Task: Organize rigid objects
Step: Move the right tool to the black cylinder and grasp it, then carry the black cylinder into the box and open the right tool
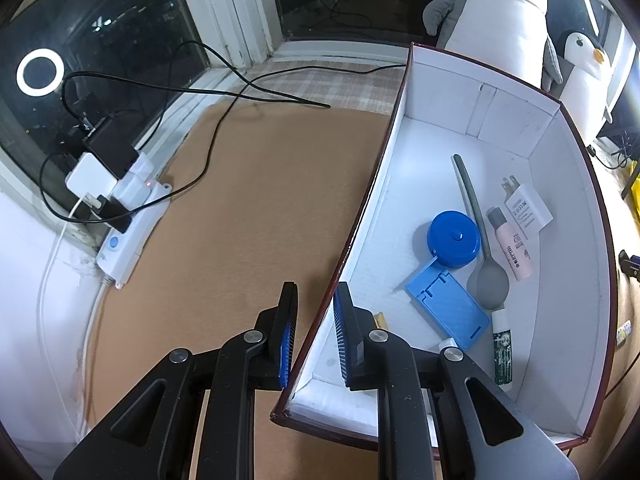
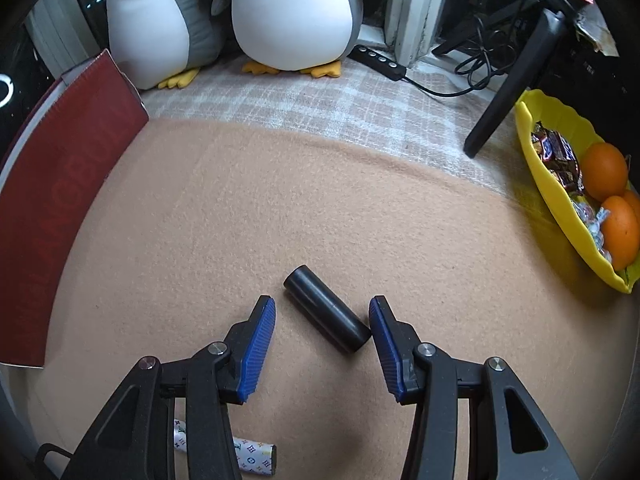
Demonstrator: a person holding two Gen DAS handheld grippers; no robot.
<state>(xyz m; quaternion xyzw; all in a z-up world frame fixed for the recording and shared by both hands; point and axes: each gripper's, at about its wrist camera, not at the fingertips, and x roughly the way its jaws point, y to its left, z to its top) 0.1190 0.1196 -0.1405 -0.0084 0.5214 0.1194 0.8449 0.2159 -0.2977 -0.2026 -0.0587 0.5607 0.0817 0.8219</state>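
Note:
A black cylinder [image 2: 326,314] lies on the tan felt mat [image 2: 280,200], slanting between the fingers of my right gripper [image 2: 322,300]. That gripper is open, and the cylinder's near end lies right by the right pad. My left gripper [image 1: 314,286] straddles the left wall of the white-lined box [image 1: 576,240] with its jaws narrowly apart and small gaps showing on both sides of the wall. Inside the box lie a blue round tape measure [image 1: 454,238], a grey spoon [image 1: 478,232], a blue stand [image 1: 448,308], a white charger [image 1: 526,208], a pink tube [image 1: 510,244] and a green-white tube [image 1: 502,348].
The box's red outer side [image 2: 60,200] rises at the left of the right wrist view. A patterned white tube [image 2: 248,454] lies under the right gripper. A yellow tray [image 2: 560,208] holds oranges and sweets. A tripod leg [image 2: 508,88], plush penguins [image 2: 288,12], and a power strip [image 1: 124,240] with cables border the mat.

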